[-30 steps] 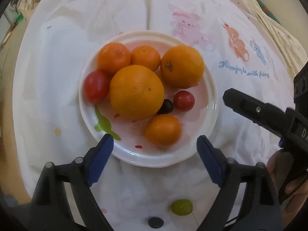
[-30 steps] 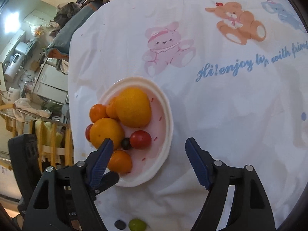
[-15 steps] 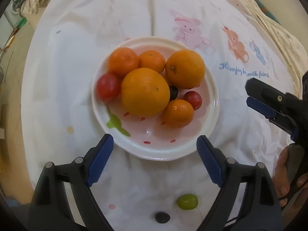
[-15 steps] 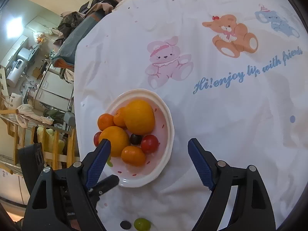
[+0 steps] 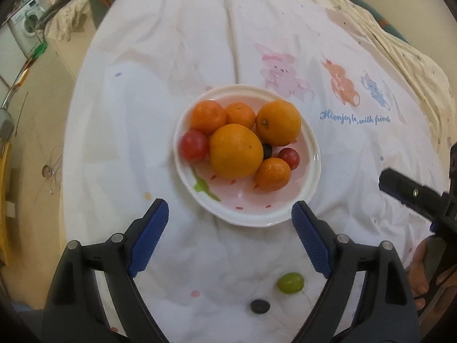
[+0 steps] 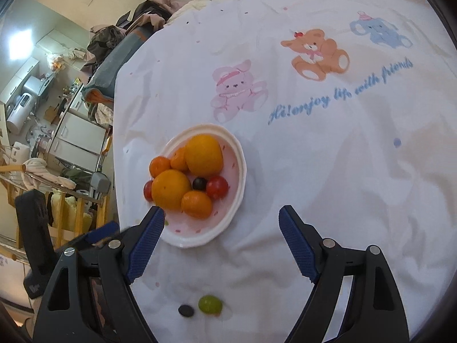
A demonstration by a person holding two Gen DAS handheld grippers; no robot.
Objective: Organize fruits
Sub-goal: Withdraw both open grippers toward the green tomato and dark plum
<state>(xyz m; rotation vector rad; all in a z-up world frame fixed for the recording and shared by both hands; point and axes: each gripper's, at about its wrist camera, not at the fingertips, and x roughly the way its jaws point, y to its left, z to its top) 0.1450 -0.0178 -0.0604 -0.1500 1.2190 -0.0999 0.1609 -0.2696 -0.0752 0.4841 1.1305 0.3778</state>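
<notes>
White plate [image 5: 310,143] of oranges and tomatoes on our cloth-covered counter [image 5: 160,91] ahead of our left tool [image 5: 230,225], released and empty, green grape [image 5: 290,282] loose nearby, right view, plate [image 6: 241,171] beside our right tool [image 6: 221,225], just widened, nothing between.

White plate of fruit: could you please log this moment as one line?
left claw: open, empty | right claw: open, empty | white plate: holds oranges, tomatoes | green grape, dark grape: on cloth, off plate
</notes>
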